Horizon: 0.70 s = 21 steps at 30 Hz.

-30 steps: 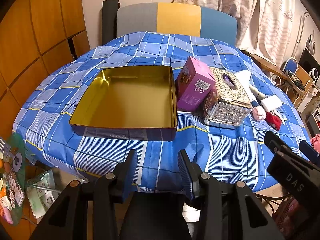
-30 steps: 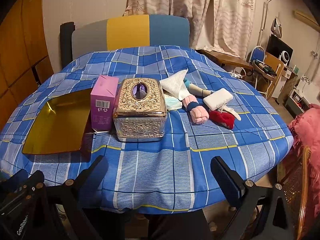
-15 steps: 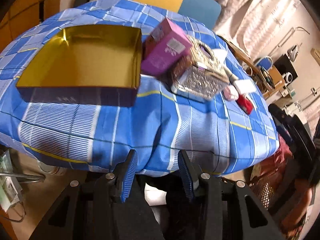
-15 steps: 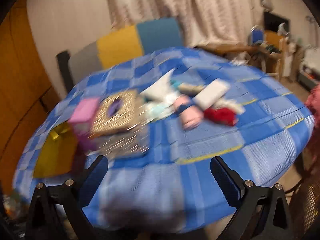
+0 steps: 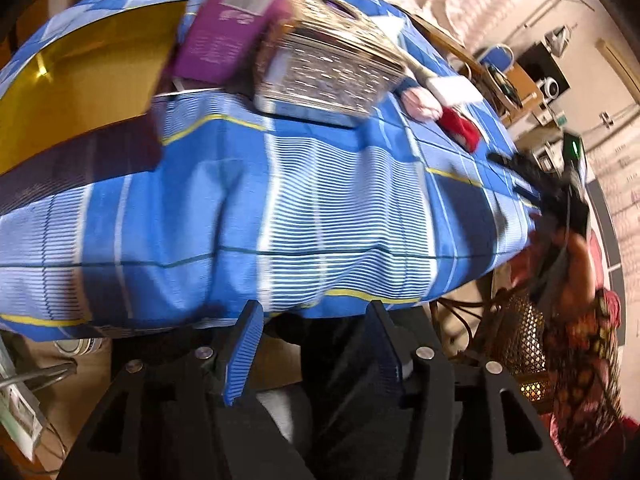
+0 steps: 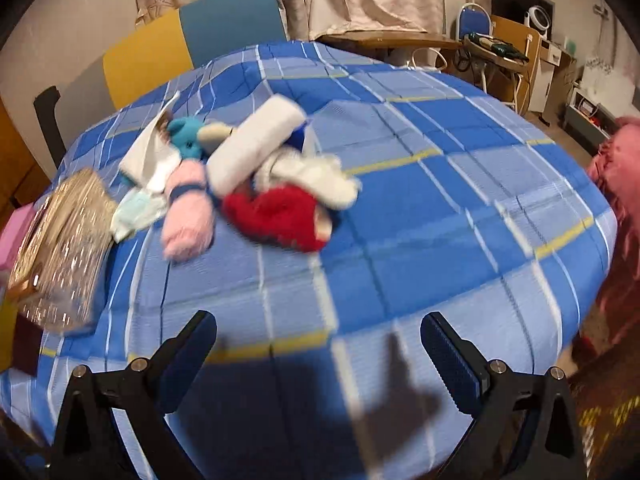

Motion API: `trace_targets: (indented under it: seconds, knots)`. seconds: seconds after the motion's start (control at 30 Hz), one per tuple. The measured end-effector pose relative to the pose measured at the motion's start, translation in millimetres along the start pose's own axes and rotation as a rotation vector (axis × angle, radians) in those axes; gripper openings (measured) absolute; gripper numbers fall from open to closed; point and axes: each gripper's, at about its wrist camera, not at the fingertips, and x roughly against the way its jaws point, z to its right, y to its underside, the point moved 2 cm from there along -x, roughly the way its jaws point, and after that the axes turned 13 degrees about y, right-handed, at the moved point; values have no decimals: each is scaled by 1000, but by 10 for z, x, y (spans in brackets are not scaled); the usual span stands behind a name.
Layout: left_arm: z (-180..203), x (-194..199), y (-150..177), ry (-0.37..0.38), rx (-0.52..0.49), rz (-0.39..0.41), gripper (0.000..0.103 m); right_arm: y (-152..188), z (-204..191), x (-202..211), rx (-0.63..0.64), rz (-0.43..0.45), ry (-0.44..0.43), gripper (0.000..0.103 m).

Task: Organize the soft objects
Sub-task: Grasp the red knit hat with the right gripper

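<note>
A heap of soft things lies on the blue checked tablecloth [image 6: 400, 200]: a red plush piece [image 6: 276, 216], a pink rolled sock [image 6: 186, 216], a white rolled towel [image 6: 252, 144], a teal plush toy [image 6: 186, 136] and white cloths [image 6: 148, 152]. The red piece [image 5: 460, 128] and pink sock [image 5: 418, 102] also show in the left wrist view. An open gold tin [image 5: 80, 80] stands at the left. My right gripper [image 6: 318, 356] is open and empty, above the table's near edge in front of the heap. My left gripper [image 5: 314, 344] is open and empty, low, below the table's edge.
An ornate silver tissue box [image 5: 332, 68] and a purple carton [image 5: 228, 28] stand between the tin and the heap; the tissue box also shows in the right wrist view [image 6: 64, 248]. A yellow and blue chair [image 6: 188, 40] stands behind the table. Furniture crowds the right side.
My right gripper has moved forward and right, closer to the heap. My left gripper has dropped, swung right and tilted, now looking at the table's hanging edge.
</note>
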Motion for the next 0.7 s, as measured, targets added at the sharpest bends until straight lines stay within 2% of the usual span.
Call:
trace_targets:
  seconds: [0.1,0.13,0.27,0.37,0.43,0.5,0.53,0.6,0.7]
  knots:
    - [108,-36,-16,-4,-29,4,53,-314,-70,-120,30,27,-25,103]
    - [136,-57,-24,-13,-37,2,53,-325,-70,-122,42,37,-36,102]
    - [188,-112,-39,-11,-40,-14,53,-463,-277,-386,133,2,-31,88]
    - [205,-129,-69,14,-28,-11,53,-504,-331,-568,121,-28,-34,86]
    - [212,-132,-82,19,-24,-8,53,-526,-341,-656,85,-43,-58,80]
    - [236,-146,-107,11,-29,-8,53,-531,-368,-710,67,-54,-99,60]
    - [247,-156,-115,8,-33,-8,53,-520,-368,-704,66,-51,-103,59]
    - [298,-185,-152,4,-47,-9,53,-507,-360,-672,77,-43,-118,48]
    - [384,-265,-238,11,-63,-14,53,-444,-303,-617,79,-69,-157,47]
